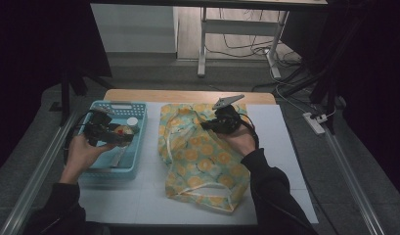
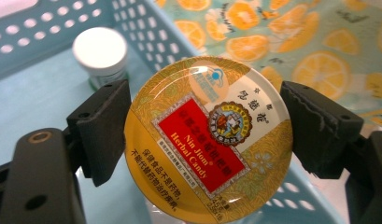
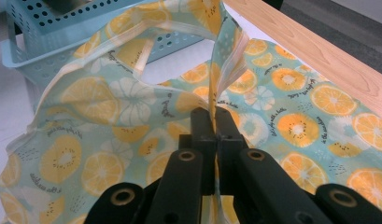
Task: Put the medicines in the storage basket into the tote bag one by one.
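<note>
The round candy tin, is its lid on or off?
On. The candy tin shows its whole printed lid, closed all around, gripped between the left gripper's jaws above the blue basket.

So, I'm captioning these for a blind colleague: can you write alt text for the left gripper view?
A round yellow herbal candy tin with a red label is clamped between the left gripper's two black jaws, above a pale blue perforated plastic basket holding a small white-capped bottle; a citrus-print fabric bag lies beyond.

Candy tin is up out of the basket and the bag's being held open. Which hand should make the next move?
Left, probably. The left claw already grips the candy tin above the blue basket. The right claw is shut on the fruit-print bag edge, lifting it, so it should just hold.
</note>
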Available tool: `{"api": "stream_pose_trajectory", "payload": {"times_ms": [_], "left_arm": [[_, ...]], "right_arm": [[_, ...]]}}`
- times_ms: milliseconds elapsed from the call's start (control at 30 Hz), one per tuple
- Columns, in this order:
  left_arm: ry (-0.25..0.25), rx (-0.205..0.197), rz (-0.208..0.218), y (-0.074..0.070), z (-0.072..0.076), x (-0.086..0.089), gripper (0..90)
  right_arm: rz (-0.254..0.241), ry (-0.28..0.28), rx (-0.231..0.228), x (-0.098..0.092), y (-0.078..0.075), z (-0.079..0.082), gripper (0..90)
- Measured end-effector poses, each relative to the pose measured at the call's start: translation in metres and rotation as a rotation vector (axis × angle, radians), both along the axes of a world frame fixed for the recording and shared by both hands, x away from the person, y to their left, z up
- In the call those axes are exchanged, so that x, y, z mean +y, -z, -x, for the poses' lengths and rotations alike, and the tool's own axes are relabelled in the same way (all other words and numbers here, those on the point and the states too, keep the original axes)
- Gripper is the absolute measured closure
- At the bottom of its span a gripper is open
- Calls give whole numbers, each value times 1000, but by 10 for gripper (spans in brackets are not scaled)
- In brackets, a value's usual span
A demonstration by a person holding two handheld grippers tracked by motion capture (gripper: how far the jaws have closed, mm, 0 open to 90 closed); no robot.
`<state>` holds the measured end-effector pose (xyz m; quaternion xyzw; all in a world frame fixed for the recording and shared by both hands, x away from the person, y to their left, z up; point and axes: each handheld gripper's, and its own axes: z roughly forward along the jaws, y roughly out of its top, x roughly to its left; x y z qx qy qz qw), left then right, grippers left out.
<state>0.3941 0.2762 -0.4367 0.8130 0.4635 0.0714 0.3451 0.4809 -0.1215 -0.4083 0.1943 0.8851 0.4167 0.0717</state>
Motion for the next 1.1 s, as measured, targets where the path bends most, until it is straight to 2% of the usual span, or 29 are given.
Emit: {"api": "stream_pose_trajectory", "payload": {"times_ms": [167,533,700,1100], "left_arm": [[59,-17,21,-6,6,-14,208],[149,-46,59,-17,17,-43,208],[198,-62,60,-22,22,-60,208],[303,-75,59,-28,17,-105,208]], "right_arm": [[-3,5,1,0,0,-1,897],[-1,6,4,0,4,-3,898],[-4,6,8,0,6,-5,898],[-11,14,14,0,8,-9,898]]}}
